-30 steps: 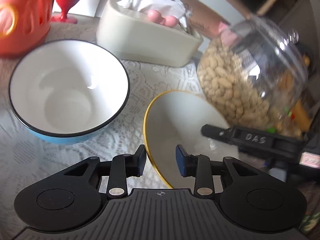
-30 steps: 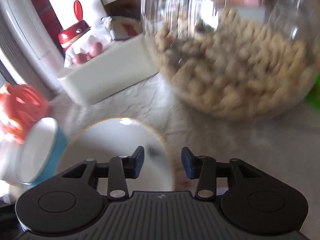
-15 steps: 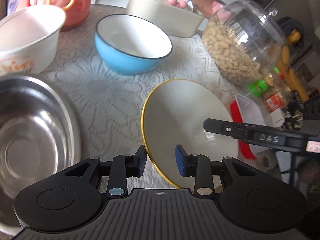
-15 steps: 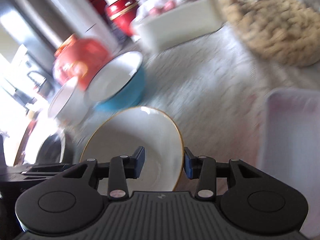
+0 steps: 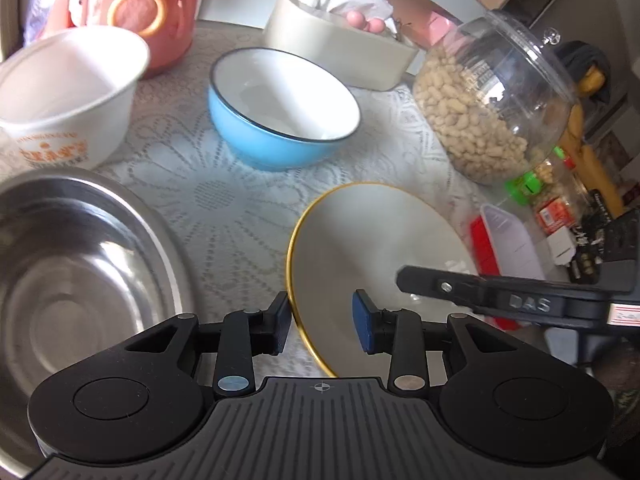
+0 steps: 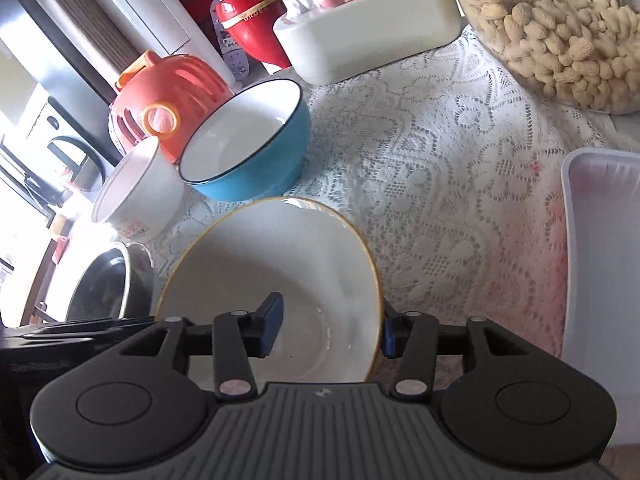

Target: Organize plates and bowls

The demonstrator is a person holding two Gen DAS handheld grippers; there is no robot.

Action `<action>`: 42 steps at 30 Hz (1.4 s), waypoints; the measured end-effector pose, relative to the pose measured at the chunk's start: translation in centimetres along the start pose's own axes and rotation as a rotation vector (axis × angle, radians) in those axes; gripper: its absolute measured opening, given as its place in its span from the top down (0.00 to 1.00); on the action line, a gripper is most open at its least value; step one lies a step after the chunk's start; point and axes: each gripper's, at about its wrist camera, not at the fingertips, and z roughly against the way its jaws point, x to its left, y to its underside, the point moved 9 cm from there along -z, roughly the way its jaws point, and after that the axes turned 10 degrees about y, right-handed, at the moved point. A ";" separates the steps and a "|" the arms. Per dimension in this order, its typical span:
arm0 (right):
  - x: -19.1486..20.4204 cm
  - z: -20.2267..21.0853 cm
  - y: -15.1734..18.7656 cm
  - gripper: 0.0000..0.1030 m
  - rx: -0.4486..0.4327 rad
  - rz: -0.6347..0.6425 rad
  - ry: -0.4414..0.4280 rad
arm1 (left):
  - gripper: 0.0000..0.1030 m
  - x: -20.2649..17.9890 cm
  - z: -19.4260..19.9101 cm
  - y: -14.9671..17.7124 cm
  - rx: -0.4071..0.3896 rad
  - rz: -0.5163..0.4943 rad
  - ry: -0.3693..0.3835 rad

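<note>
A: Four bowls, none nested yet: gold-rimmed bowl (image 5: pixel 372 248) lower centre on the lace cloth (image 5: pixel 224 200), blue bowl (image 5: pixel 280 96) above, white printed bowl (image 5: pixel 68 80) upper left, steel bowl (image 5: pixel 80 272) lower left

B: Plates? None visible. The right gripper (image 6: pixel 328 330) has just been opening its jaws and sits loose astride the gold rim. The left gripper (image 5: pixel 322 324) is narrow on the opposite rim, grip unclear

Table w/ white lace cloth (image 6: pixel 432 168) fills mid frame in both views. On it, right wrist view: blue bowl (image 6: pixel 256 148) upper centre-left, white printed bowl (image 6: pixel 136 196) just left of it, orange slotted container (image 6: pixel 168 108) behind both, steel bowl (image 6: pixel 108 284) at left edge, white box (image 6: pixel 372 36) top centre, peanut jar (image 6: pixel 560 28) upper right, pale tray (image 6: pixel 604 264) right edge. Gold-rimmed bowl (image 6: pixel 280 280) low centre; contact w/ cloth unclear.
</note>
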 end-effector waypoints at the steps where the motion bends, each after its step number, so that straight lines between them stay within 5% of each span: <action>1: 0.4 0.2 0.1 0.52 0.000 0.008 -0.016 | 0.64 0.5 0.5 -0.2 -0.018 0.004 -0.008; 5: 2.2 0.2 1.2 0.53 0.021 0.047 -0.091 | 0.64 1.6 1.5 -0.3 -0.034 0.037 0.003; 11: 2.7 -0.3 1.3 0.53 0.003 0.124 -0.049 | 0.64 1.9 3.6 -3.9 -0.079 0.083 0.018; 16: 2.0 2.8 -4.2 0.54 -0.129 0.120 0.003 | 0.64 3.0 2.4 -12.4 -0.065 0.080 -0.139; 20: 2.5 3.6 -9.3 0.54 -0.164 0.080 0.046 | 0.64 5.2 -0.7 -15.8 -0.059 0.053 -0.240; 26: 3.7 -1.5 -14.0 0.54 -0.112 0.052 0.090 | 0.64 7.8 -3.8 -16.4 -0.073 0.077 -0.254; 32: 4.7 -9.7 -14.6 0.55 0.076 -0.046 0.028 | 0.66 6.7 -5.1 -16.7 -0.075 0.025 -0.202; 36: 5.4 -10.5 -14.3 0.55 0.070 -0.037 0.012 | 0.67 5.8 -5.2 -16.4 -0.074 -0.020 -0.239; 42: 4.8 -8.4 -14.3 0.55 0.030 -0.003 0.014 | 0.67 3.4 -4.5 -16.1 -0.064 -0.034 -0.189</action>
